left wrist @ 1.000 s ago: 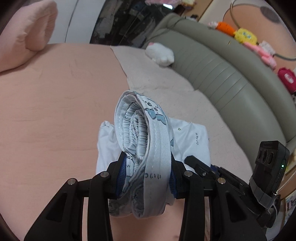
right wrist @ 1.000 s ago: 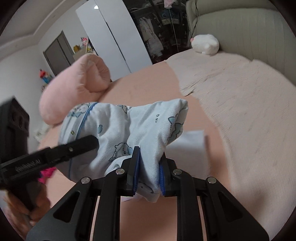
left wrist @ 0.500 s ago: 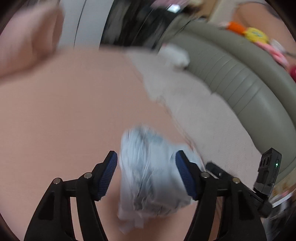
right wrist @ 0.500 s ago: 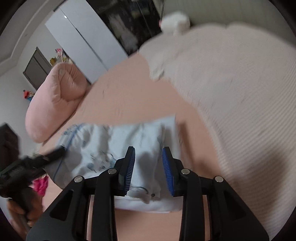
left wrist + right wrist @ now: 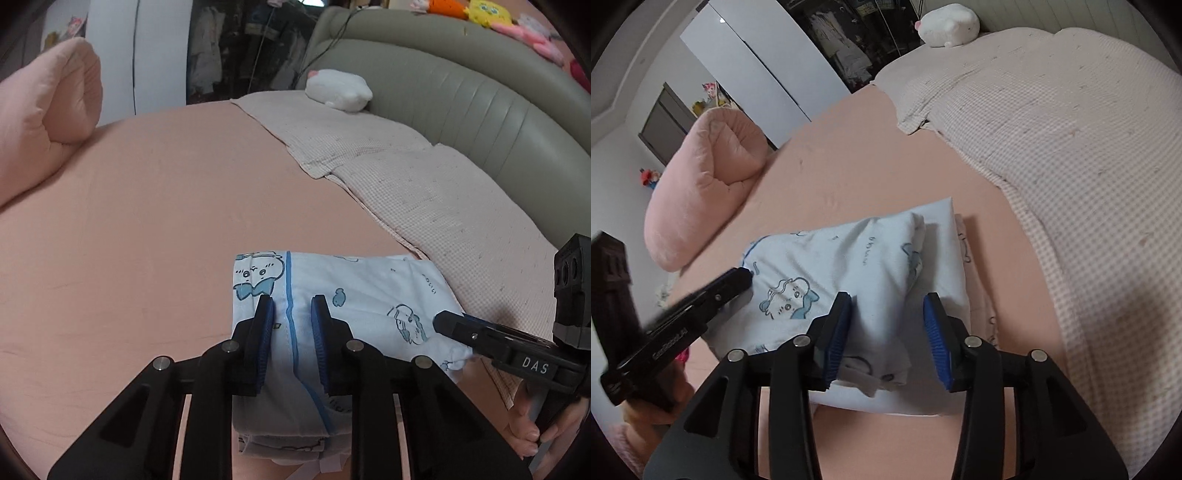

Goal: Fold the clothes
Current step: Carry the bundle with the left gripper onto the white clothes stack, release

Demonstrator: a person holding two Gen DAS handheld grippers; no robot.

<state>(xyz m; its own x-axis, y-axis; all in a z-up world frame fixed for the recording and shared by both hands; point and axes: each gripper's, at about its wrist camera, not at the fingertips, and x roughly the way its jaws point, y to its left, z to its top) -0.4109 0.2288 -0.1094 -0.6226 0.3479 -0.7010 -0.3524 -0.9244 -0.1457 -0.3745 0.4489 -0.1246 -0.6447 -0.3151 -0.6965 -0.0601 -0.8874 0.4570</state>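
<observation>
A folded light-blue garment with cartoon prints (image 5: 354, 295) (image 5: 842, 266) lies on the pink bed sheet, on top of a folded white garment (image 5: 945, 254). My left gripper (image 5: 291, 314) is over its near edge with the jaws apart, the blue seam between the pads, not clamping. My right gripper (image 5: 888, 306) is open wide above a raised fold at the garment's other end. Each gripper shows in the other's view, the right one (image 5: 491, 339) and the left one (image 5: 701, 299).
A rolled pink duvet (image 5: 40, 122) (image 5: 705, 177) lies at the far left of the bed. A checked beige blanket (image 5: 406, 177) (image 5: 1071, 147) covers the right side. A white plush (image 5: 340, 90) sits by the grey-green padded headboard (image 5: 480, 103). Wardrobe doors (image 5: 753, 62) stand behind.
Both grippers held the blue garment up a second ago. They lowered it onto the white garment and opened; it now lies flat and released.
</observation>
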